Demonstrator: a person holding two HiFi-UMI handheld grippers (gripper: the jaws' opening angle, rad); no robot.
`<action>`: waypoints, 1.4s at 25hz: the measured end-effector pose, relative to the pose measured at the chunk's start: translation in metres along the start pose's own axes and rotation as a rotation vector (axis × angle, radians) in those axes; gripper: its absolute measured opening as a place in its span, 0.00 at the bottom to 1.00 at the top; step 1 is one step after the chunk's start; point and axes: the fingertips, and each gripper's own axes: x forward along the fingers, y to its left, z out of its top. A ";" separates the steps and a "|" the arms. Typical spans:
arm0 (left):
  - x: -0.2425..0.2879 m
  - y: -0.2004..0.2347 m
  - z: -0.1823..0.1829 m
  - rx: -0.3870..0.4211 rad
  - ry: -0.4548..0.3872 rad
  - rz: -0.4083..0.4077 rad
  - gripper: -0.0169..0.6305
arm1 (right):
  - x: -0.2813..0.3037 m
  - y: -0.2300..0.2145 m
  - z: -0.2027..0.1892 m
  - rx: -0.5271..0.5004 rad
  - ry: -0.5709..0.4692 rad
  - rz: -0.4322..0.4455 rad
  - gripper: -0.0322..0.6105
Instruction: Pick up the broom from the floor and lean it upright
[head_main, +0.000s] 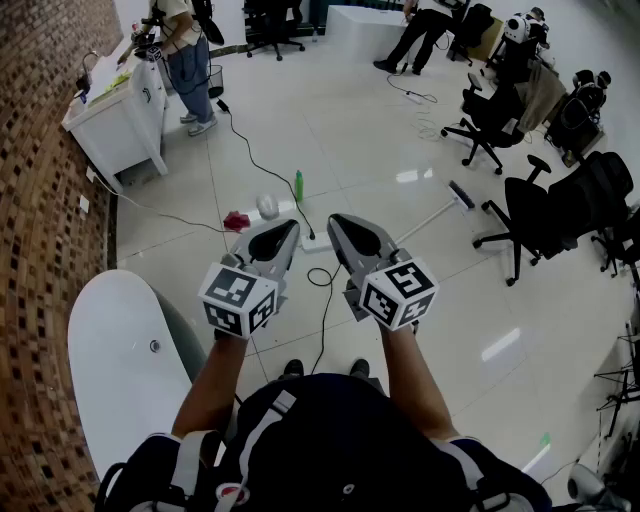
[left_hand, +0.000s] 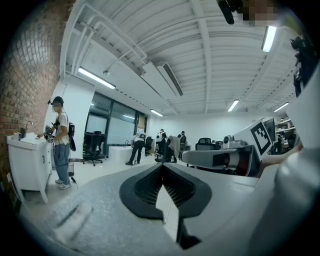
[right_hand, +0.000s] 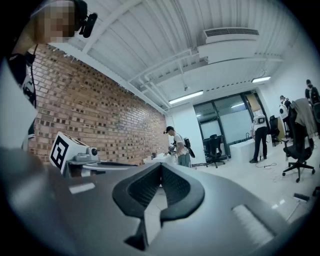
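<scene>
The broom (head_main: 440, 211) lies flat on the white floor tiles right of centre in the head view, its dark brush head (head_main: 461, 194) at the far end and its pale handle running back toward me. My left gripper (head_main: 290, 228) and right gripper (head_main: 335, 220) are held side by side at about waist height, pointing level, well short of the broom and touching nothing. Both have their jaws closed together with nothing between them, as the left gripper view (left_hand: 162, 166) and right gripper view (right_hand: 161, 166) show.
A green bottle (head_main: 298, 185), a red cloth (head_main: 236, 220) and a black cable (head_main: 322, 300) lie on the floor ahead. Office chairs (head_main: 545, 215) stand right of the broom. A white rounded table (head_main: 120, 350) and brick wall (head_main: 40, 200) are at left. People stand at the back.
</scene>
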 end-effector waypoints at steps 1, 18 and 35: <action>0.006 -0.003 -0.001 -0.001 0.003 -0.013 0.03 | -0.003 -0.006 -0.001 0.003 0.003 -0.013 0.06; 0.142 -0.146 -0.033 0.004 0.098 -0.341 0.03 | -0.151 -0.143 -0.020 0.074 0.014 -0.348 0.06; 0.272 -0.330 -0.045 0.079 0.156 -0.483 0.03 | -0.354 -0.296 -0.013 0.126 -0.057 -0.560 0.06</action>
